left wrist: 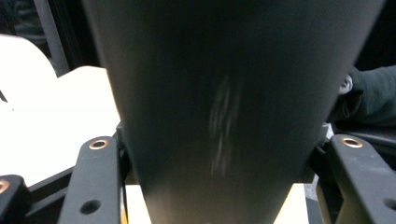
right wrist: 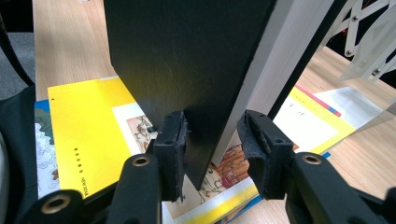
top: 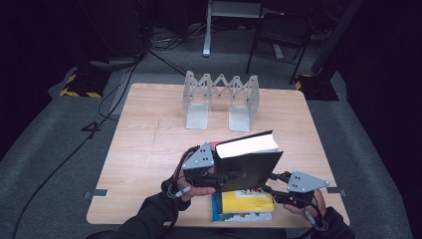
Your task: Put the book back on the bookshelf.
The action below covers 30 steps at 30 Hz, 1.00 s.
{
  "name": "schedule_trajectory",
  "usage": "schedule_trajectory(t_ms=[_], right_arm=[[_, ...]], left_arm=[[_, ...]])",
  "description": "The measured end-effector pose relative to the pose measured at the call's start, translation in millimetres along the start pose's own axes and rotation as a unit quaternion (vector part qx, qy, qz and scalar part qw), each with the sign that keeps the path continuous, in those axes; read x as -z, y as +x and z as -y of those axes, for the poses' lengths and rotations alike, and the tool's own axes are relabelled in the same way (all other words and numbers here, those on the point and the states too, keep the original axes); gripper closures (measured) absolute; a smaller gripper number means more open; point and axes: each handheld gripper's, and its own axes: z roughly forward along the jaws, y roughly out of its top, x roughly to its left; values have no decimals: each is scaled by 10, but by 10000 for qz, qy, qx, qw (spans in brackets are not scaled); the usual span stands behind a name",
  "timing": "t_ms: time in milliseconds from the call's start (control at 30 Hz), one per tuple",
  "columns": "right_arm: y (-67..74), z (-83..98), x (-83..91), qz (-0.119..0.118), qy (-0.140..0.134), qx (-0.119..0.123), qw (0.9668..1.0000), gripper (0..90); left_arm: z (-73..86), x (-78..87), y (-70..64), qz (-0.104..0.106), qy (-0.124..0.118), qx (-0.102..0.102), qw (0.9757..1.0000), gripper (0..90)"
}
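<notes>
A thick black hardcover book (top: 249,167) stands tilted on edge above a stack of flat books, white pages up. My left gripper (top: 224,178) is shut on its spine end; in the left gripper view the black book (left wrist: 224,93) spans the space between both jaws. My right gripper (top: 271,185) comes in from the lower right and straddles the black book's (right wrist: 187,60) bottom corner, one pad on the front cover, the other against the back cover. Under it lies a yellow book (top: 247,201) on top of a blue picture book (top: 216,211).
A clear folding book rack (top: 221,97) stands at the far side of the wooden table (top: 149,149). The book stack lies at the near table edge between the person's dark sleeves. Beyond the table are cables, a chair and stands on grey floor.
</notes>
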Motion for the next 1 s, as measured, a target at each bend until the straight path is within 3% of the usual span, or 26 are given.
schedule_trajectory(t_ms=[167, 333, 433, 467, 500, 533, 600, 700, 767, 867, 1000], right_arm=[[11, 23, -14, 49, 76, -61, 9999, 541], [-17, 62, 83, 206, 65, -107, 9997, 465], [-57, 100, 141, 283, 62, -189, 9994, 428], [-129, 171, 205, 478, 140, -213, 9985, 381], [-129, 171, 205, 478, 140, -213, 9985, 381], [-172, 223, 240, 692, 215, -215, 9971, 366], [-321, 367, 294, 1286, 440, -263, 9904, 341], [-499, 531, 279, 1647, 799, -675, 9808, 337], [-553, 615, 254, 1711, 973, -742, 9776, 341], [-603, 694, 233, 1615, 1019, -964, 9769, 342], [-606, 714, 206, 1560, 1077, -1018, 9766, 342]], left_arm=[[-181, 11, -13, -54, -69, -64, 9999, 395], [-316, 16, -3, -14, -144, -107, 9998, 390], [-361, 13, 4, -5, -78, -152, 9999, 401], [-393, 7, 18, 40, 19, -189, 9998, 414], [-393, 7, 18, 40, 19, -189, 9998, 427], [-397, 8, 21, 76, 30, -200, 9998, 427], [-400, 12, 14, 136, 37, -266, 9995, 476], [-397, 14, -4, 121, 25, -298, 9995, 501], [-397, 16, -5, 115, 29, -288, 9995, 506], [-395, 23, -4, 68, 34, -250, 9997, 509], [-398, 24, -15, 49, 33, -242, 9997, 510]])
